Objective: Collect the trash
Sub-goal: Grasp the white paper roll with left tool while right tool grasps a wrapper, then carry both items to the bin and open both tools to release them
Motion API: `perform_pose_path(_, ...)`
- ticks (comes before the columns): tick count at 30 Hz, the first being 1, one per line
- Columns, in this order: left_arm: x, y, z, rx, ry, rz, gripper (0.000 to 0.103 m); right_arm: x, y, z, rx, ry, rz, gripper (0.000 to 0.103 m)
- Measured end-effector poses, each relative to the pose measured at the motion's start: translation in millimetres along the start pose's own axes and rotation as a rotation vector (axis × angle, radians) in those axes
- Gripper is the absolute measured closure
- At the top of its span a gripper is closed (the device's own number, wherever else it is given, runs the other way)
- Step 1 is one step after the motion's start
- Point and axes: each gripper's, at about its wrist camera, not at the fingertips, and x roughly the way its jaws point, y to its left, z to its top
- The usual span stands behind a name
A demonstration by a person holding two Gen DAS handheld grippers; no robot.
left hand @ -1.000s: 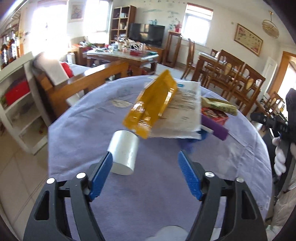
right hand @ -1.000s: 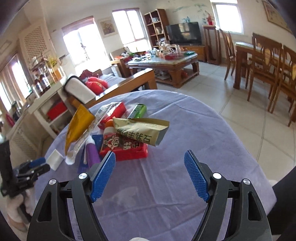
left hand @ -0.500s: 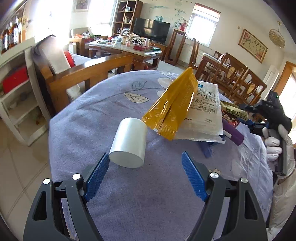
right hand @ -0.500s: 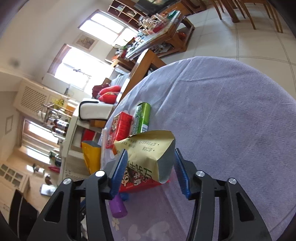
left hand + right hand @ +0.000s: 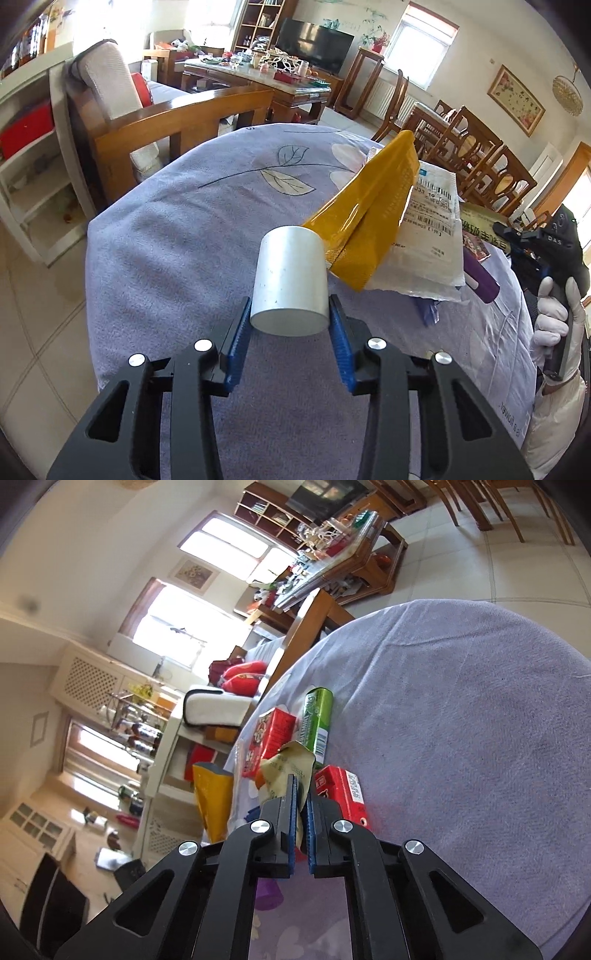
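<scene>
The left gripper [image 5: 290, 325] is closing on a white cylinder [image 5: 290, 284], its blue pads [image 5: 238, 341] against the cylinder's sides; the cylinder lies on the lavender tablecloth [image 5: 177, 258], with a yellow pouch [image 5: 369, 218] and a clear labelled bag [image 5: 424, 236] just behind it. The right gripper [image 5: 300, 805] is clenched on a crumpled beige snack wrapper [image 5: 284, 771]. Around that wrapper lie a red carton [image 5: 341, 790], a second red carton [image 5: 269, 734] and a green can [image 5: 316, 722].

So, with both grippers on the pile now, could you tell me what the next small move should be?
Probably lift both. The right gripper is shut on the tan wrapper; the left gripper is closing, pads against the white cylinder, so let that grip settle first.
</scene>
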Motion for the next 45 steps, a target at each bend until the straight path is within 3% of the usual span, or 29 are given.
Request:
perform_pose_path(6, -9.7, -3.8, -4.6, 0.020, -0.058, -0.006, 0.063, -25.2, 7.9, -10.8, -0.024, -0.050, 0.017, 0.100)
perform_pose_path(12, -26.7, -23.7, -11.0, 0.061, -0.137, -0.026, 0.063, -66.3, 8.3, -22.0, -0.052, -0.132, -0.019, 0.100)
perform_pose_path(18, -47.3, -60.3, -8.6, 0.103, -0.206, -0.121, 0.063, -127.5, -3.7, -37.6, -0.064, -0.250, -0.060, 0.100)
perform_pose_path(25, -52.8, -166.5, -5.7, 0.260, -0.230, -0.317, 0.063, -219.3, -33.6, -57.0, -0.044, -0.434, -0.140, 0.100)
perform_pose_path(31, -31.0, -269.8, -9.0, 0.393, -0.192, -0.492, 0.063, -300.7, -77.3, -72.3, 0.027, -0.591, -0.215, 0.100)
perform_pose_path(38, 10.3, -389.1, -23.1, 0.517, -0.081, -0.704, 0.063, -390.5, -130.9, -99.0, 0.130, -0.791, -0.350, 0.100)
perform_pose_path(45, 52.9, -475.5, -48.1, 0.575, 0.035, -0.801, 0.063, -444.6, -176.3, -124.5, 0.207, -0.896, -0.477, 0.100)
